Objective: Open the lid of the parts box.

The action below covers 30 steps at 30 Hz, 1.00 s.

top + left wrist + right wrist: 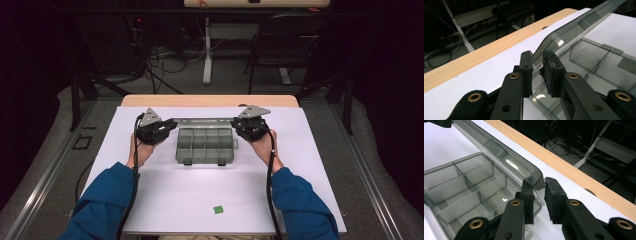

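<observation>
One green block [218,209], two tongs [170,125] [239,123] seemingly pinching one lid [205,120], one organizer box [205,146].

A compartment box [205,146] is set on the worktop [165,195] toward its far edge, its raised lid [205,121] behind it. The left gripper [167,126] is placed at the lid's left end, the right gripper [240,125] at its right. A small block [218,209] lies near the front edge.
</observation>
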Tool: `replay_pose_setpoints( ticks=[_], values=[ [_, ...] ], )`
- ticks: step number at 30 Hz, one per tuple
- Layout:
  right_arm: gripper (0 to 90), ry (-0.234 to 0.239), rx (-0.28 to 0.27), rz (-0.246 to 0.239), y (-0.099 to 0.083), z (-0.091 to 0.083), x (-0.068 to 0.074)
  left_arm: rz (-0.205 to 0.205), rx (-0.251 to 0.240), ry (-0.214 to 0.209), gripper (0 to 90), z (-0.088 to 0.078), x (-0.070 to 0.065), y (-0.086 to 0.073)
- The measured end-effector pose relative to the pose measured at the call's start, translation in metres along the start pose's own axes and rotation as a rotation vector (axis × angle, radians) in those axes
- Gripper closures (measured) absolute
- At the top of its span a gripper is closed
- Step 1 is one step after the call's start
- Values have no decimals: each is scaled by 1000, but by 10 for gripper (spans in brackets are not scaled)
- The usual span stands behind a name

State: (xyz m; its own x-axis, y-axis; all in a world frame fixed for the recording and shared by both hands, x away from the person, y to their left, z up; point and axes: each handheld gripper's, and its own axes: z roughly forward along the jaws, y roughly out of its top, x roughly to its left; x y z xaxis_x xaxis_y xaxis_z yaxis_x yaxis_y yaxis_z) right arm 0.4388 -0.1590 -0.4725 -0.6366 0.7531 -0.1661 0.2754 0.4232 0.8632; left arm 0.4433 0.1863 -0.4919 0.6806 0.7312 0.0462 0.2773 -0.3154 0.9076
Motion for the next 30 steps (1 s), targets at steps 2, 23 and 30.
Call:
replay_pose_setpoints(
  ticks=[2, 23, 30],
  values=[
    [781, -1, 1, 7, 1, 1, -2, -4, 0, 0, 783, 1, 1, 1],
    [802, -19, 10, 33, 9, 8, -8, -32, 7, -15, 801, 8, 13, 8],
    [806, -24, 14, 40, 11, 10, -9, -46, 6, -20, 801, 11, 15, 9]
  ],
)
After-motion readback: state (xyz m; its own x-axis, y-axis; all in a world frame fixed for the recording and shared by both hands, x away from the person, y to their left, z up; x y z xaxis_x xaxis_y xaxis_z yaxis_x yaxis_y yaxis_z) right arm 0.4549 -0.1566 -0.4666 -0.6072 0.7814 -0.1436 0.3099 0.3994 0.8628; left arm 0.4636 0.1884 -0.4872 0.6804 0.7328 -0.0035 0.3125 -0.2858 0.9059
